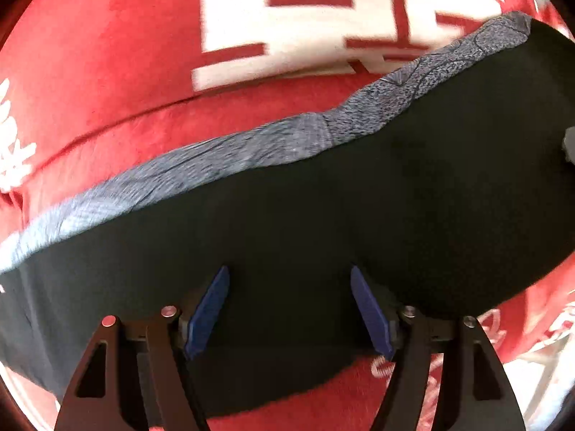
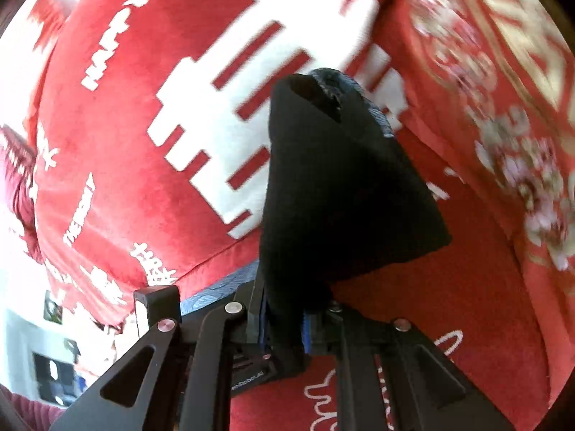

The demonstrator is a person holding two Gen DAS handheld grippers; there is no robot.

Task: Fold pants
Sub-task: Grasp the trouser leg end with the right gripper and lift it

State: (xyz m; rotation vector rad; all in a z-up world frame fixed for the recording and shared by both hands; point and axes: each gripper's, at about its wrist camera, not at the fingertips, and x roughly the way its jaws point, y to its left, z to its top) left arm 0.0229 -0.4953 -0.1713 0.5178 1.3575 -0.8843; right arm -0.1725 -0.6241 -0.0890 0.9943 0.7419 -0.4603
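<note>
From your left wrist camera, the left gripper [image 1: 289, 309] points down over the pants [image 1: 359, 194], its blue fingers [image 1: 208, 310] standing apart with only dark cloth behind them and nothing clamped. The pants lie stretched across the red blanket [image 1: 107, 72], which seems to cover a bed or sofa. A grey, crackle-patterned band [image 1: 251, 143], probably the waistband or a turned-out lining, runs along the far edge. The risk here: if you close on the flat middle of the cloth you will likely pinch one layer only, or catch the plush blanket beneath, and the fold will drag crooked. The black fabric looks smooth, matte and limp, while the blanket is velvety with large white characters.

From your right wrist camera, the right gripper [image 2: 285, 330] is clamped tight on a bunch of the pants [image 2: 334, 186], which rises ahead of the fingers as a dark cone clear of the blanket [image 2: 143, 125], with a bit of the grey band [image 2: 345, 82] at its tip. The pinch looks narrow, so a quick swing could let the cloth slip out, or the hanging corner could twist and land creased. The picture is blurred at the right, where a flowered red cushion or cover [image 2: 521, 136] stands close; the lifted cloth could brush against it.
</note>
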